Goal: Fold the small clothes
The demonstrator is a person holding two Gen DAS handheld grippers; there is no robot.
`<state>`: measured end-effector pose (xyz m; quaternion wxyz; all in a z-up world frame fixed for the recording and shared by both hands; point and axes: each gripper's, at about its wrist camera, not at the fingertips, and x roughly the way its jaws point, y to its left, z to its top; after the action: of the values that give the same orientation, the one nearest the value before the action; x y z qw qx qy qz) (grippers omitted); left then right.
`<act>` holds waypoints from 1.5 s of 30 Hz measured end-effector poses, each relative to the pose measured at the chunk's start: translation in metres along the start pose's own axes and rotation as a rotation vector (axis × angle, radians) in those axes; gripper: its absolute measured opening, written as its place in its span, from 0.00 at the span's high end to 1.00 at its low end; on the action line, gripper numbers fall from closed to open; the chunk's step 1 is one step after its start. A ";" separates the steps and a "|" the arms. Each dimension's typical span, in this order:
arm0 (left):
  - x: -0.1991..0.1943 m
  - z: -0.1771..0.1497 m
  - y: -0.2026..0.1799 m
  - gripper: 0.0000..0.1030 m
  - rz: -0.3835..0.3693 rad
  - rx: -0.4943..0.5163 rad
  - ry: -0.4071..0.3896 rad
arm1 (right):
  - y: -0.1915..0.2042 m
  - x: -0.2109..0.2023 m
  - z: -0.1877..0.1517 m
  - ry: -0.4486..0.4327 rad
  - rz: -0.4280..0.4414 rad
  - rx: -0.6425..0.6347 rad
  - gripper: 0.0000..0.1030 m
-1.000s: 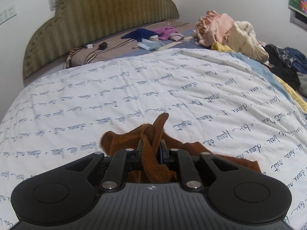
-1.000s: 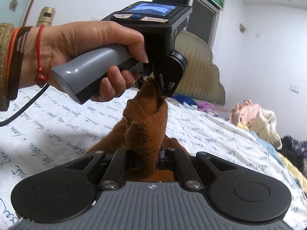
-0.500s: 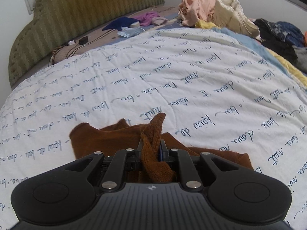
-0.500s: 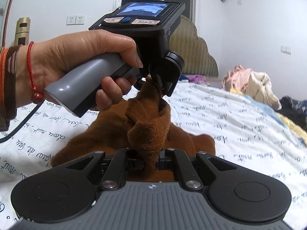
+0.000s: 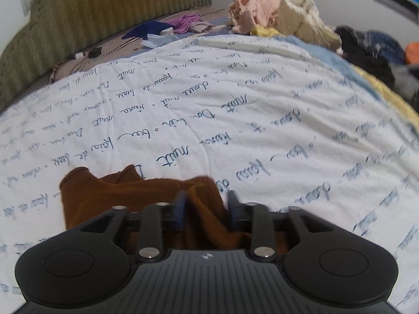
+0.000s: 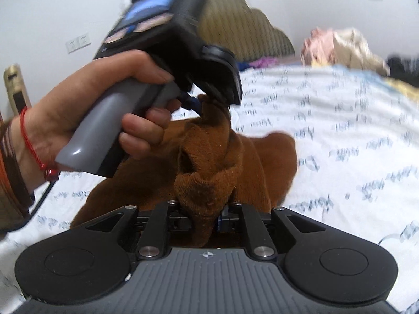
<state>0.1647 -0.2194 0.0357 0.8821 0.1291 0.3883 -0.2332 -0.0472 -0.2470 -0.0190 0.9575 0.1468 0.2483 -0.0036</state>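
now the rust-brown knitted garment [image 5: 136, 196] lies low on the white quilt printed with blue handwriting [image 5: 235, 110], at the near side of the bed, and a raised fold of it runs up between the blue fingers [image 5: 180, 209] of the left gripper [image 5: 207, 209]. those jaws have just been opening: they stand apart, with a gap on either side of the fold, so the cloth sits loose between them and is not pinched. in the right wrist view the same garment [image 6: 214, 162] bunches up directly ahead of the right gripper [image 6: 207, 218], whose jaws have just been opening a little yet are close together, their pads pressing on a thick wad of the knit. beyond it, the person's left hand [image 6: 110, 115], a red cord bracelet [image 6: 34, 146] at the wrist, wraps around the grey handle of the left gripper [image 6: 207, 104], which tilts downward toward the quilt from the left, its tips at the top of the cloth's peak. both tools sit near each other over the one garment, the right lower and nearer, the left farther and higher. at the far end of the bed an olive-green ribbed headboard [image 5: 99, 13] rises, and a heap of pink and cream clothes [image 5: 275, 13] lies at the far right.
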 end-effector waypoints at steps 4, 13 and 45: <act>-0.013 0.006 0.016 0.19 0.011 -0.084 -0.105 | -0.016 0.003 -0.001 0.023 0.049 0.115 0.74; -0.040 -0.012 0.037 0.19 0.146 0.003 -0.155 | -0.049 0.002 0.005 0.044 0.167 0.338 0.60; -0.075 -0.109 0.121 0.19 -0.011 -0.229 -0.053 | -0.063 -0.007 0.037 -0.023 0.082 0.267 0.09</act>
<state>0.1143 -0.0475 0.0248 0.8998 0.0192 0.3897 -0.1954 -0.0407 -0.3187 -0.0024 0.9317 0.2827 0.2282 0.0010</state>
